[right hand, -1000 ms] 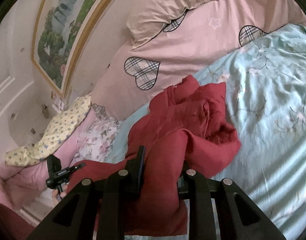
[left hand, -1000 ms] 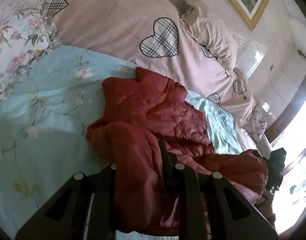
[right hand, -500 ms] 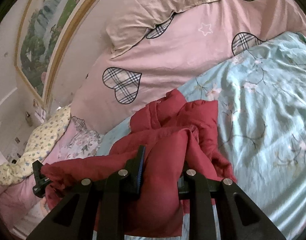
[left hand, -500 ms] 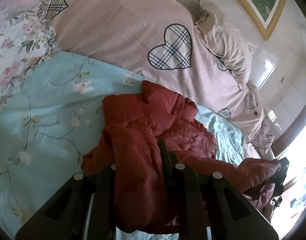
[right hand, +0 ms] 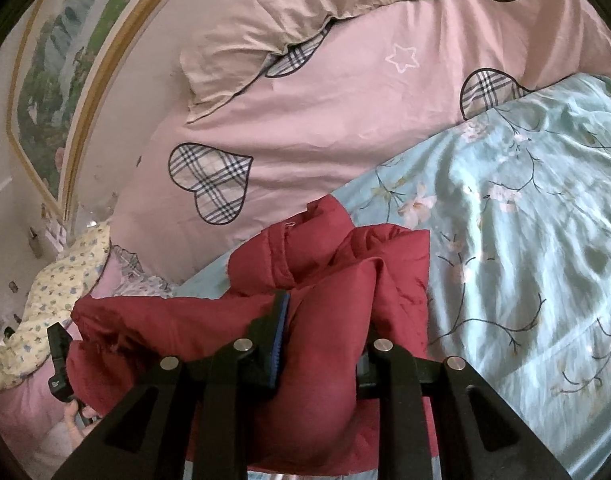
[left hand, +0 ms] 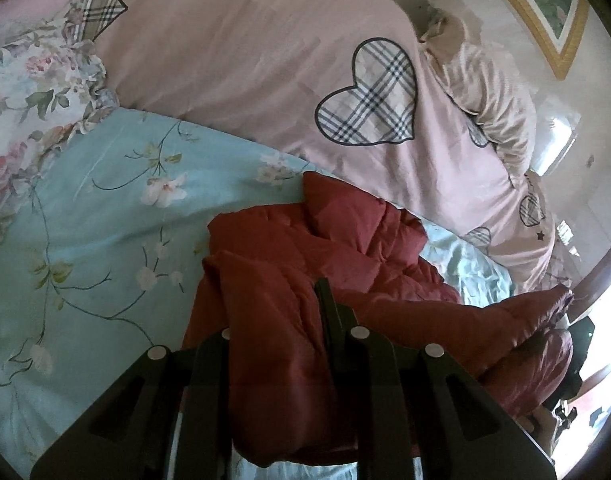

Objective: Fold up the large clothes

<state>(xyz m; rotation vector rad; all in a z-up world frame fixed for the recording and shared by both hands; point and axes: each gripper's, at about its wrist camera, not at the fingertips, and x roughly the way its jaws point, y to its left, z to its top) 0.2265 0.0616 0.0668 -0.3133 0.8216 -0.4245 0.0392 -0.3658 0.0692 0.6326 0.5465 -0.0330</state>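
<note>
Jacket: dark red quilted padded jacket [left hand: 345, 264], crumpled, lies on the light blue floral bed sheet [left hand: 97, 216], just below the edge of the pink duvet with plaid heart patches [left hand: 241, 64]. Part of the jacket is lifted off the sheet and stretched between both grippers.

Left gripper [left hand: 281, 312]: closed on a thick fold of the jacket; fabric fills the gap between its black fingers and hangs below them. One jacket end runs from here to the right gripper, seen at the right edge of the left wrist view.

Right gripper [right hand: 325, 320]: clamped on another bunched fold of the jacket; blue pad of one finger pressed against the cloth.

Relative to the jacket: beige pillow [right hand: 289, 16] lies beyond it on the duvet; gold-framed landscape painting [right hand: 61, 80] hangs on the wall behind that. Yellow floral cloth [right hand: 53, 300] sits beside the jacket's stretched end.
</note>
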